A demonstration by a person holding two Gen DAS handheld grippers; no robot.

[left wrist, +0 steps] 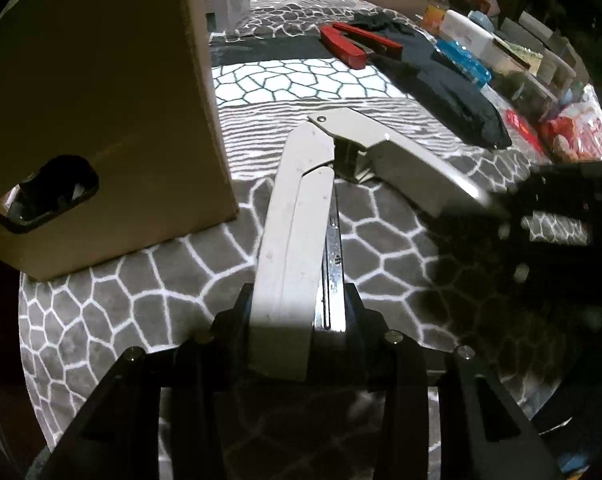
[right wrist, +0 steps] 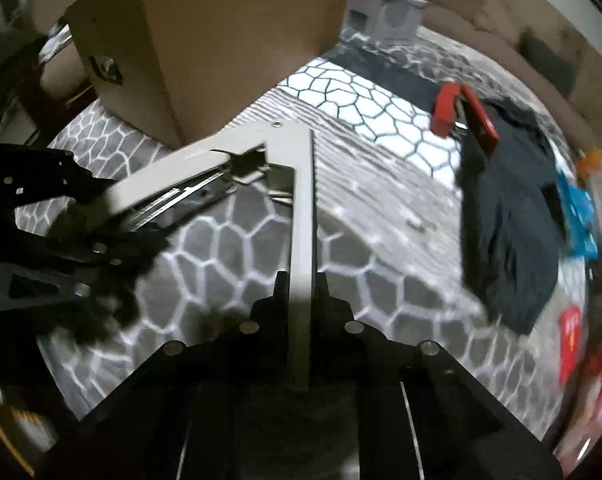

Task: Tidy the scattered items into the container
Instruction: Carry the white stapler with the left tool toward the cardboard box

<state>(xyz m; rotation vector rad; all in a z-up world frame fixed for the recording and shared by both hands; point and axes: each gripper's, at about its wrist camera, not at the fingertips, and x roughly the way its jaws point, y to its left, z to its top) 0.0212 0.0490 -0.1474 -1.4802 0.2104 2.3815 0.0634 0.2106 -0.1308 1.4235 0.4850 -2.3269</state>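
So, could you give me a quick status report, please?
Left gripper and right gripper each shut on one arm of the opened white stapler. Cardboard box alongside. Nothing in the way.

A: Your cardboard box [left wrist: 101, 120] is cut off by the top edge in both views; its contents stay hidden.

B: Your right view smears the blue packet [right wrist: 579, 216] and red packs [right wrist: 571, 340], labels unreadable.

Both tools [left wrist: 297, 312] [right wrist: 301, 292] angle downward, jaws clamped.
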